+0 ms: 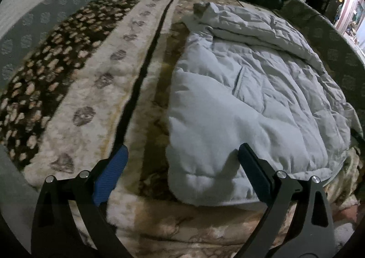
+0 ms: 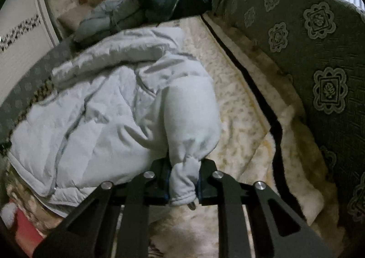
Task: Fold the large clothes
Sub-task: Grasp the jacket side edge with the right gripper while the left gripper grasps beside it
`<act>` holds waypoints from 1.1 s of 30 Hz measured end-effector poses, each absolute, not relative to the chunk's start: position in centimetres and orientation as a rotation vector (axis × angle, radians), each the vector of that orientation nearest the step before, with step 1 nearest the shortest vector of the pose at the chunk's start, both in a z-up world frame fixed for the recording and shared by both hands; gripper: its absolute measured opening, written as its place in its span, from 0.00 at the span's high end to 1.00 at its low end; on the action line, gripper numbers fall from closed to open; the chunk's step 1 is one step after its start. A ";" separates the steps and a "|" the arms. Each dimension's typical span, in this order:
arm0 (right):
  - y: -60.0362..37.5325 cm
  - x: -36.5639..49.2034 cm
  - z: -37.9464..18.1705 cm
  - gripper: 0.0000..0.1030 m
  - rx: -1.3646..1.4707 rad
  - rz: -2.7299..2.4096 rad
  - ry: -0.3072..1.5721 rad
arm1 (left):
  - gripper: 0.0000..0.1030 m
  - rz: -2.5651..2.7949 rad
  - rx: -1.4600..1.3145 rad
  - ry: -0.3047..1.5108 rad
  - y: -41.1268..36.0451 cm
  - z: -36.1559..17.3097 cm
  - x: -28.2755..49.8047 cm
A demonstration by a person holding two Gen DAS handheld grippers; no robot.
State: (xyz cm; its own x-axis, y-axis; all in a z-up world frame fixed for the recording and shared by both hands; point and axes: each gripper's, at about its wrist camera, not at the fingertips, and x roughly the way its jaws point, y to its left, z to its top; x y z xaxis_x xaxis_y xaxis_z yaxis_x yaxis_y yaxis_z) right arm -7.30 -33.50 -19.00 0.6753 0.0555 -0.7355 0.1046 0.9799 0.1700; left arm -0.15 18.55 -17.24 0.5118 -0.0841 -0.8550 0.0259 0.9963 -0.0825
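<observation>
The right gripper (image 2: 183,186) was seen angled downward over the front edge of the jacket (image 2: 95,121), its black jaws drawn in tight on the sleeve cuff (image 2: 182,180). The cuff, soft and fleecy, was pinched between the blue pads, with its hem bunched and protruding toward the camera. The sleeve rose from the grip in a rounded, puffed fold and joined the jacket body to the left.

The left gripper (image 1: 182,173) was likewise tilted downward, jaws spread wide and nothing held. Its right finger (image 1: 253,166) was set against the near corner of the jacket (image 1: 251,98); actual contact could not be confirmed. Its ribbed blue pad (image 1: 111,175) on the other side stood over the blanket (image 1: 95,89), left of the jacket.

The jacket was noted as pale grey, quilted and heavily wrinkled, lying flat on the blanket. The blanket was plush, cream and tan, with a dark leopard-spot band further left of the jacket. Beyond the jacket, a pile of dark blue-grey clothes (image 2: 159,0) was recorded. Right of the jacket, a grey sofa back (image 2: 319,64) with woven floral medallions was seen.
</observation>
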 end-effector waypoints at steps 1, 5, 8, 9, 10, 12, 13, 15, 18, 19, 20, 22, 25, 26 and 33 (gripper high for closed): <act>-33.7 -7.4 -19.1 0.83 0.226 -0.026 0.832 | 0.06 -0.080 -0.069 1.043 18.4 -17.6 0.1; -34.4 -7.7 -19.6 0.80 0.291 -0.014 0.839 | 0.06 -0.150 -0.093 1.087 17.1 -19.1 1.2; -34.2 -7.8 -19.8 0.78 0.286 -0.021 0.850 | 0.08 -0.163 -0.048 1.071 15.4 -19.3 1.4; -34.1 -7.8 -19.8 0.78 0.289 -0.024 0.853 | 0.11 -0.160 -0.040 1.067 15.0 -19.4 1.5; -34.1 -7.7 -19.9 0.78 0.297 -0.028 0.854 | 0.11 -0.152 -0.019 1.061 14.5 -19.7 1.6; -33.9 -7.8 -20.1 0.77 0.309 -0.036 0.858 | 0.16 -0.142 0.007 1.054 14.0 -19.8 1.5; -33.8 -7.8 -20.2 0.77 0.307 -0.039 0.864 | 0.19 -0.147 0.010 1.046 13.9 -19.8 1.4; -33.6 -7.8 -20.3 0.77 0.294 -0.044 0.875 | 0.34 -0.160 0.007 1.031 13.9 -19.5 1.2; -33.2 -7.7 -20.0 0.74 0.271 -0.051 0.893 | 0.48 -0.175 0.005 1.015 14.2 -19.2 0.7; -33.0 -7.6 -20.0 0.74 0.261 -0.054 0.904 | 0.50 -0.189 -0.002 1.012 14.5 -19.1 0.6; -32.9 -7.5 -19.9 0.71 0.252 -0.059 0.914 | 0.52 -0.198 -0.006 1.011 14.8 -19.1 0.5; -32.6 -7.4 -19.9 0.68 0.227 -0.070 0.934 | 0.52 -0.215 -0.019 1.008 15.3 -19.0 0.3; -32.0 -7.5 -20.0 0.62 0.193 -0.092 0.953 | 0.52 -0.238 0.005 0.995 15.5 -18.9 -0.3; -31.9 -7.5 -20.0 0.60 0.185 -0.097 0.955 | 0.52 -0.244 0.018 0.990 15.5 -18.9 -0.5; -31.5 -6.9 -20.0 0.55 0.146 -0.109 1.006 | 0.50 -0.270 0.000 0.999 16.3 -18.9 -0.8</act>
